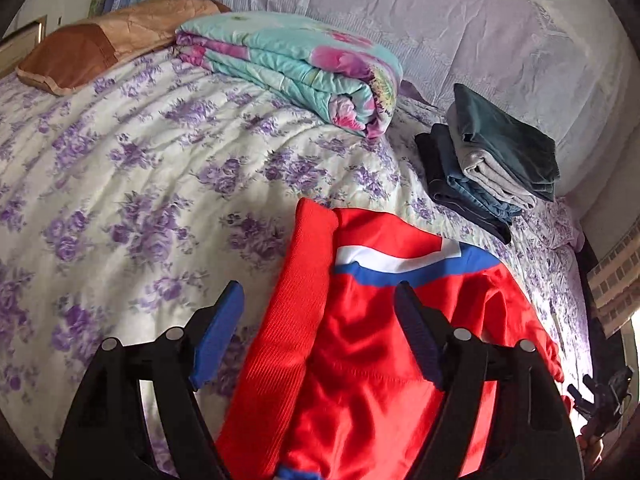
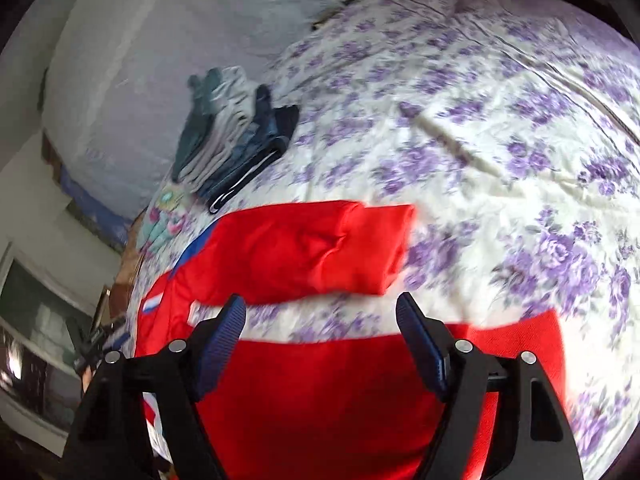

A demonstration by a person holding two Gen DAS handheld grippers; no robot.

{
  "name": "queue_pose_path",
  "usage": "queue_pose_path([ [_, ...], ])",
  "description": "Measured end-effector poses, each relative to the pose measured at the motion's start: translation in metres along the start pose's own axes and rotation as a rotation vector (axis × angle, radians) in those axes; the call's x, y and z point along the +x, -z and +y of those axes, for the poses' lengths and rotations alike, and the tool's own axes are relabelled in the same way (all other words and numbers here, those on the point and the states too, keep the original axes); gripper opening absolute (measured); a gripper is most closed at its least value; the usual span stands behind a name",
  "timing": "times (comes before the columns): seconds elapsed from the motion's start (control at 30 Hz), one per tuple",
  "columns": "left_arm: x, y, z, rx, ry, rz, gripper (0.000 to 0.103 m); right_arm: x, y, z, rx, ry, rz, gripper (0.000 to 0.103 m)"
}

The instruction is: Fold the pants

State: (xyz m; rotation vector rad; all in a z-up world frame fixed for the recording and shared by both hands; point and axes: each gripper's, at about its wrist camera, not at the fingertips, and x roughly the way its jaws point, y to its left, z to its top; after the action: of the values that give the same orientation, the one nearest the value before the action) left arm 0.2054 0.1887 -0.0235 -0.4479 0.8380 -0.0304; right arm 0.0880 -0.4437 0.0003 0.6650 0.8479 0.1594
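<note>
A bed (image 1: pixel 120 184) with a purple-flowered quilt stands against a wall draped in pale lilac cloth (image 1: pixel 440 12).

Red pants (image 1: pixel 360 360) spread on bed

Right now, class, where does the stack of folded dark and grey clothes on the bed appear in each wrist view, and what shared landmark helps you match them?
Left wrist view: the stack of folded dark and grey clothes sits right of centre, beyond the red pants.
Right wrist view: the stack sits upper left, blurred, beyond the pants.
Shared landmark: the red pants with a blue and white stripe, lying nearer the camera than the stack.
</note>
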Motion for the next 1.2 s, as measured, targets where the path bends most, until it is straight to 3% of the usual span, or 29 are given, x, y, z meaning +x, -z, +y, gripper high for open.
queue_pose_path([
  [0.07,0.019,-0.003,0.001,-0.028,0.007,0.047,0.075,0.019,-0.010,-0.018,0.077,-0.011,0.047,0.050],
  [0.27,0.060,-0.007,0.001,-0.046,-0.004,0.132,0.075,0.065,-0.020,-0.020,0.083,-0.013,0.105,0.047],
  [0.37,0.069,-0.011,-0.008,0.007,-0.050,0.132,0.075,0.071,-0.028,-0.010,0.030,0.022,0.093,0.014],
  [0.4,0.070,-0.014,-0.010,0.023,-0.068,0.127,0.073,0.068,-0.033,-0.005,-0.001,0.047,0.066,0.009],
  [0.47,0.068,-0.018,-0.013,0.039,-0.092,0.106,0.055,0.047,-0.047,0.015,-0.117,0.111,-0.052,0.008],
  [0.57,0.061,-0.021,-0.013,0.030,-0.082,0.075,0.054,0.008,-0.081,0.020,-0.162,0.159,-0.183,0.003],
  [0.63,0.062,-0.021,-0.016,0.044,-0.076,0.074,0.055,-0.007,-0.098,0.011,-0.190,0.267,-0.233,0.004],
  [0.67,0.064,-0.020,-0.018,0.055,-0.073,0.078,0.056,-0.005,-0.104,0.002,-0.196,0.315,-0.207,0.004],
  [0.73,0.069,-0.018,-0.025,0.089,-0.102,0.079,0.058,0.022,-0.106,-0.024,-0.193,0.373,-0.058,0.004],
  [0.8,0.073,-0.016,-0.029,0.108,-0.128,0.088,0.063,0.046,-0.099,-0.049,-0.148,0.435,0.028,0.004],
  [0.87,0.071,-0.019,-0.029,0.100,-0.134,0.077,0.063,0.044,-0.094,-0.057,-0.129,0.439,-0.031,0.005],
  [1.0,0.044,-0.025,-0.044,0.129,-0.098,-0.030,0.063,0.013,-0.091,-0.029,-0.148,0.462,-0.224,0.022],
  [1.1,0.045,-0.025,-0.075,0.247,-0.068,-0.012,0.064,0.015,-0.085,0.033,-0.320,0.398,-0.265,0.027],
  [1.2,0.069,-0.018,-0.096,0.279,-0.016,0.088,0.064,0.055,-0.072,0.094,-0.418,0.157,-0.106,0.031],
])
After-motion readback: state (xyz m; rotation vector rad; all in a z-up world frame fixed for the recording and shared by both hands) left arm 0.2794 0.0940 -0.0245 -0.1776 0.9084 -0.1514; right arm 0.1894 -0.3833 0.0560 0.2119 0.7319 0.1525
